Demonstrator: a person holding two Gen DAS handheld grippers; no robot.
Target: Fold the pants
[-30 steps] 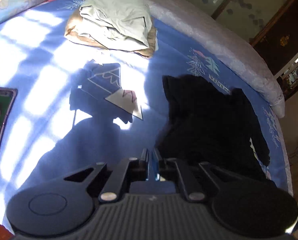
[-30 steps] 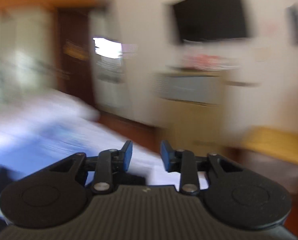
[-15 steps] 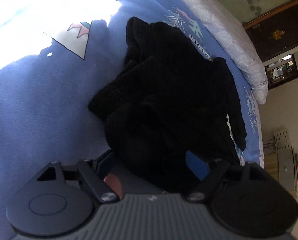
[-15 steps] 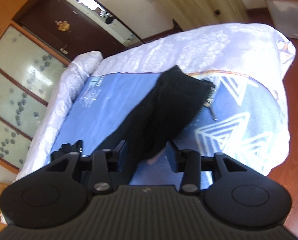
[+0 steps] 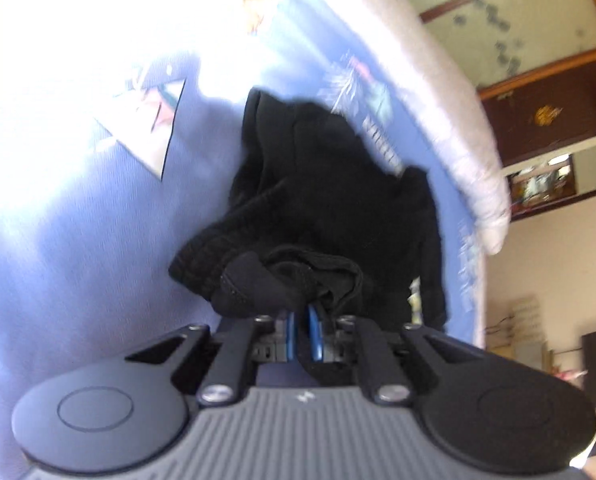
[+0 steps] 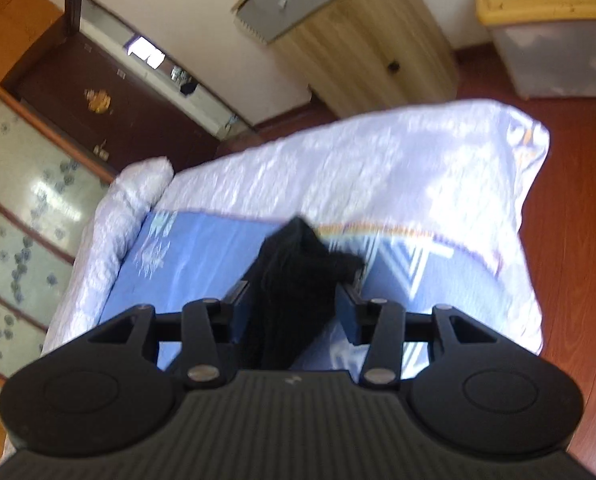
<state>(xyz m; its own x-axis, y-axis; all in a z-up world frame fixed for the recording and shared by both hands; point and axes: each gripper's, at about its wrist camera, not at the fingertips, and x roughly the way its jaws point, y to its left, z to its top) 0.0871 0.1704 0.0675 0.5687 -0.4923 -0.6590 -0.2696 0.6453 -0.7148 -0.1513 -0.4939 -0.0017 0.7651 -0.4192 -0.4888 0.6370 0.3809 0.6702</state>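
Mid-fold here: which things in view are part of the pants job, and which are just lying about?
In the job:
black pants
left gripper, shut on the pants' fabric
right gripper, jaws opening, pants between them
blue blanket under the pants

Lying about:
yellow-lidded storage bin
wooden cabinet
white quilt

left tool [image 5: 302,330] clamped shut, right tool [image 6: 293,312] opening, both angled downward.

A home bedroom is shown: a bed [image 6: 378,168] ahead of the gripper, a wooden cabinet [image 6: 362,40] and dark door [image 6: 109,116] beyond.
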